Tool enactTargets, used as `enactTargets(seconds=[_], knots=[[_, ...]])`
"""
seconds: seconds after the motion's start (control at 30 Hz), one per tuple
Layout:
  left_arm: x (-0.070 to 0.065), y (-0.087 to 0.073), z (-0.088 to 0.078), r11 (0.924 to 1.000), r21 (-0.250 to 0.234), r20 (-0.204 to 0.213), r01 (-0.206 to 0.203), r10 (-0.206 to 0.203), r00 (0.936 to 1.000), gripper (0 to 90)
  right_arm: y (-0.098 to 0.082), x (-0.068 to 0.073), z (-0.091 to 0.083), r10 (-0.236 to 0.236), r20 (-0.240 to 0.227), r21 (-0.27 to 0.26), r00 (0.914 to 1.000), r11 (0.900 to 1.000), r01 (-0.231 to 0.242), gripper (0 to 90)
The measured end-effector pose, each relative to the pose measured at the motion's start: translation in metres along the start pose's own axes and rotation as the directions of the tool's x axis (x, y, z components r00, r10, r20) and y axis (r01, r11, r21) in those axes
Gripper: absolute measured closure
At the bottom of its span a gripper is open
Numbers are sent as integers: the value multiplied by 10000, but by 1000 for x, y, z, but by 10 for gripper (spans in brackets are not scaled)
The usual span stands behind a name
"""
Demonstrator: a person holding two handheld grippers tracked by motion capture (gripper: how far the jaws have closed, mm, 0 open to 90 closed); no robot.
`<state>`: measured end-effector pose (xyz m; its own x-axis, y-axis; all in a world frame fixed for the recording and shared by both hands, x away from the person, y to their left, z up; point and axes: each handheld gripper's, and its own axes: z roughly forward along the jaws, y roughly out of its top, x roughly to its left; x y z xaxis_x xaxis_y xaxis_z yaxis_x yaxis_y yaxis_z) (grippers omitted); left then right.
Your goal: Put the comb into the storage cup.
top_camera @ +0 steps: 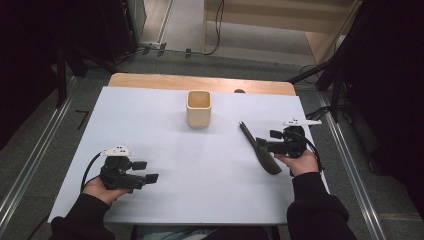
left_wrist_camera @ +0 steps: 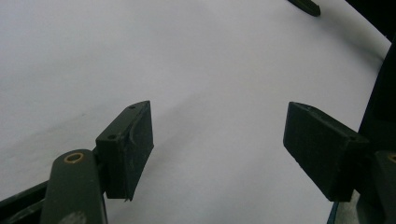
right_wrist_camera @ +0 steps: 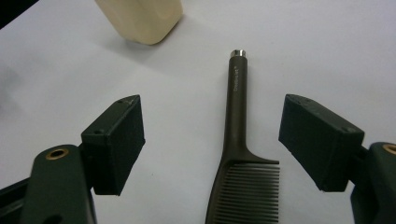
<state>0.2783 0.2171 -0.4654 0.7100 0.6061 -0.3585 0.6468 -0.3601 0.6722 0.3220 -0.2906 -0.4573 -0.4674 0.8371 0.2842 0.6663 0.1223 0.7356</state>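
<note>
the dark comb [top_camera: 263, 151] lies flat on the white table cover [top_camera: 165, 150] at the right side, its thin handle pointing toward the far edge and its toothed head toward the person. in the high view the right gripper [top_camera: 265, 146] sits over the comb's middle, so the part under its jaws is hidden and the teeth cannot be made out there. in the right gripper view the comb [right_wrist_camera: 236, 140] runs up between the two black jaws, which stand wide with clear white cover on either side of the handle; neither pad touches it, and the lower end of the toothed head is cut off by the bottom edge. the small lettering on the handle is too fine to read. the cream square cup [top_camera: 199, 108] stands upright near the far middle of the table, well apart from the comb's tip; in the right gripper view just its lower corner [right_wrist_camera: 142, 21] shows, cut off at the top. the left gripper [top_camera: 150, 178] rests low near the front left, its jaws wide and holding nothing, with bare cover between them in the left gripper view and the comb's tip [left_wrist_camera: 306, 6] far off at the top edge. the broad middle of the cover is open, while the comb's head lies fairly near the right edge.
</note>
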Motion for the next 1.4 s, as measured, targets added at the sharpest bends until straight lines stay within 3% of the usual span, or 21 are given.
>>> enactTargets(seconds=[0.5,0.77,1.4], knots=[[1,0,0,10000,4,-10,1,-1,10000,250,22,-2,20,146,371,215,9992,9997,-154,210],[1,0,-1,10000,10,-17,28,-28,10000,250,33,-1,32,11,415,297,9991,9996,-23,210],[2,-1,-1,9999,-139,-169,58,-60,9998,250,54,-4,57,214,587,259,9980,9994,-229,225]])
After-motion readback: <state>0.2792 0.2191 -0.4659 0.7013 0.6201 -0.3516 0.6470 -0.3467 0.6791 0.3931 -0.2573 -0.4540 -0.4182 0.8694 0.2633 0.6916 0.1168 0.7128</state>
